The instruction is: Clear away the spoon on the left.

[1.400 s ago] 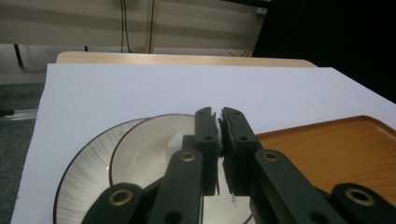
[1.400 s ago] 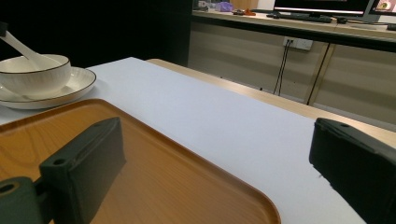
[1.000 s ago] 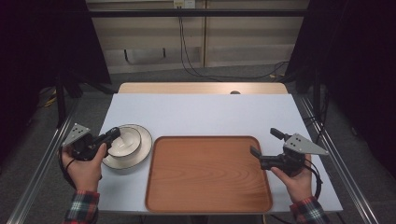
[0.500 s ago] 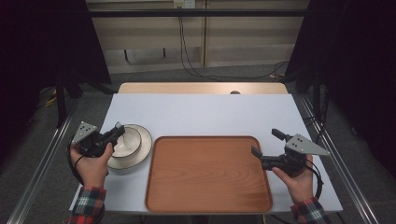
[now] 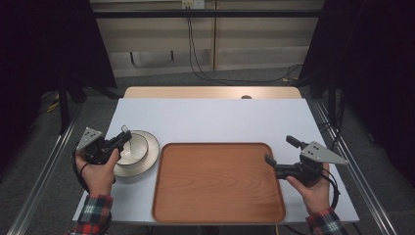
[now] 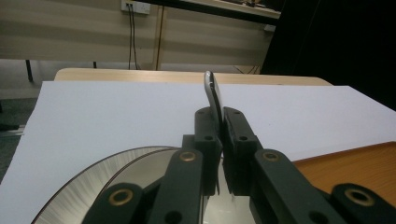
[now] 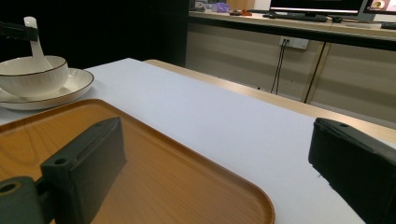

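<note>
Since the spoon (image 6: 213, 95) is pinched by the closed left gripper (image 6: 219, 140) lower left above the bowl (image 5: 133, 148), it's best lifted straight; right gripper (image 5: 280, 157) is kept wide open, empty

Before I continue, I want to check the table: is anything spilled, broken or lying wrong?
Nothing stands out. The bowl sits on its plate, the left gripper holds the spoon over the bowl, and the tray is bare.

Lab: curtained test table (image 5: 210, 117), cables (image 5: 195, 58)
</note>
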The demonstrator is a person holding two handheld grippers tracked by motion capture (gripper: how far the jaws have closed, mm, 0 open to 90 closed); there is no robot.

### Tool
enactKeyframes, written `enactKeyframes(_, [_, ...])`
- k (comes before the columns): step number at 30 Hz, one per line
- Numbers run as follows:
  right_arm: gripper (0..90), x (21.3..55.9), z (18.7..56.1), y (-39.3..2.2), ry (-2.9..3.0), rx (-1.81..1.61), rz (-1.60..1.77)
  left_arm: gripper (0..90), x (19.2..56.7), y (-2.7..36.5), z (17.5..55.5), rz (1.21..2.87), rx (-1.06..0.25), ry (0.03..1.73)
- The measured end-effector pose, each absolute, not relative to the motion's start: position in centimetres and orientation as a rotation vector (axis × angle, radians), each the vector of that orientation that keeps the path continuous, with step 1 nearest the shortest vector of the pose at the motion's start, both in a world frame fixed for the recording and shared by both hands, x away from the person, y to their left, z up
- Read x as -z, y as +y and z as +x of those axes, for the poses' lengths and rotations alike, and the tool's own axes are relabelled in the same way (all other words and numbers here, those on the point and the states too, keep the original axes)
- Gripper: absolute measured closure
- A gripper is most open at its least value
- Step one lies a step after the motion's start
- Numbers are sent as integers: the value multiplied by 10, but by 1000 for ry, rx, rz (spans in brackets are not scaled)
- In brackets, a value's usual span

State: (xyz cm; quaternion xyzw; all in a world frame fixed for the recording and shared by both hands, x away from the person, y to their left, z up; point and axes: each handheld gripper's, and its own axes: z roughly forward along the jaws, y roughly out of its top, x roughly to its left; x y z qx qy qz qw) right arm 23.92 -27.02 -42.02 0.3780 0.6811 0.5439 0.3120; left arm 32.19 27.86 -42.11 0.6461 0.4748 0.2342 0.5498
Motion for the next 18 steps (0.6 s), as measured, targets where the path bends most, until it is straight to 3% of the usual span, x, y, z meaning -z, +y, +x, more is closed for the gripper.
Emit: enactKeyframes(18, [35,419,239,-271,1796,-1438,988,856,406,287,316,1496,-490,1121])
